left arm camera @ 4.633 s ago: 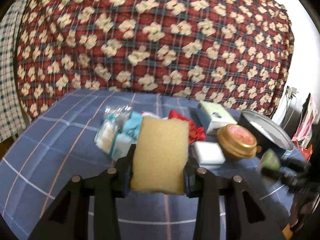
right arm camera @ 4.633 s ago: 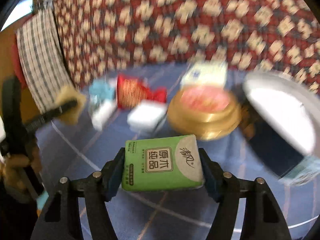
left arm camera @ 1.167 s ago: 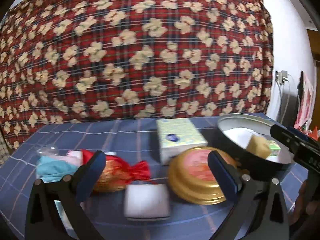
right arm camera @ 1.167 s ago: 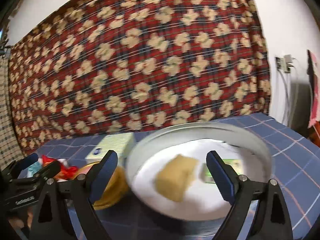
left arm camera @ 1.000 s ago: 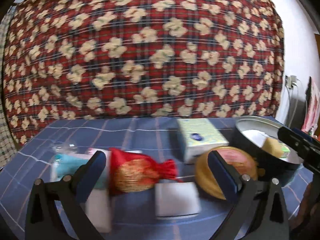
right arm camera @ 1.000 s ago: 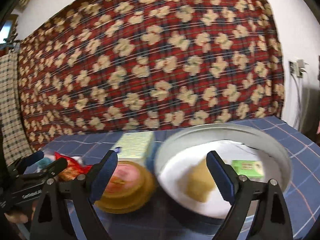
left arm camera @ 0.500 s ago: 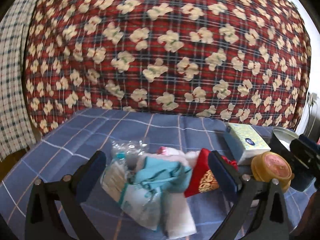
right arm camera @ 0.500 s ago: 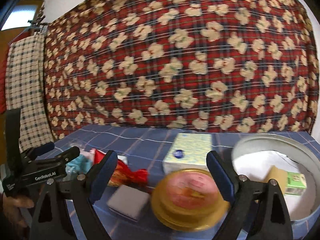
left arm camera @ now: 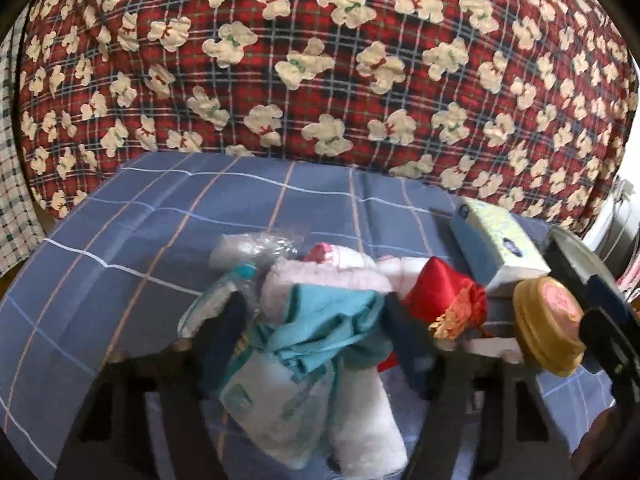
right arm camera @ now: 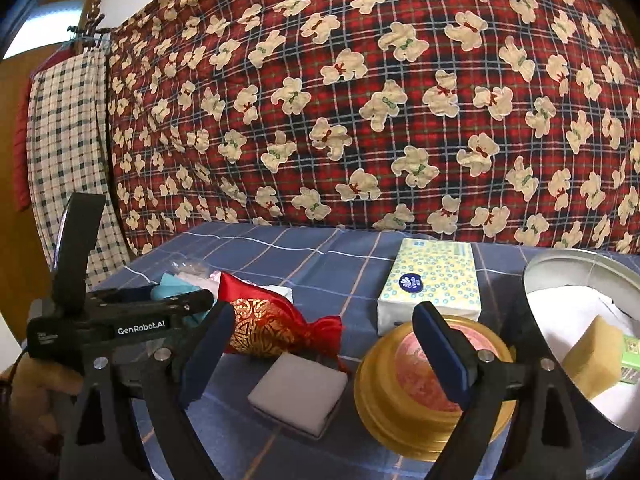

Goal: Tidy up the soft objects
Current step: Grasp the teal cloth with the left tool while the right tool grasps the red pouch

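The left gripper (left arm camera: 312,320) has its jaws set either side of the bundle of teal and white soft cloths (left arm camera: 320,320); whether they grip it I cannot tell. The right gripper (right arm camera: 320,348) hovers with jaws wide over the grey foam block (right arm camera: 298,390) and gold round lid (right arm camera: 434,390). Further right, the round metal tin (right arm camera: 560,268) already holds a yellow sponge (right arm camera: 594,356) and green tissue pack (right arm camera: 632,358). Still out on the blue checked bench (right arm camera: 304,256): the red pouch (right arm camera: 272,330) and patterned tissue pack (right arm camera: 434,280). Perhaps a third done.

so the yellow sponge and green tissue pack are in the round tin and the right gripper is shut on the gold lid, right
Not quite. The yellow sponge and green tissue pack do lie in the round tin, but the right gripper is open and holds nothing; the gold lid rests on the cloth. The right wrist view shows it.
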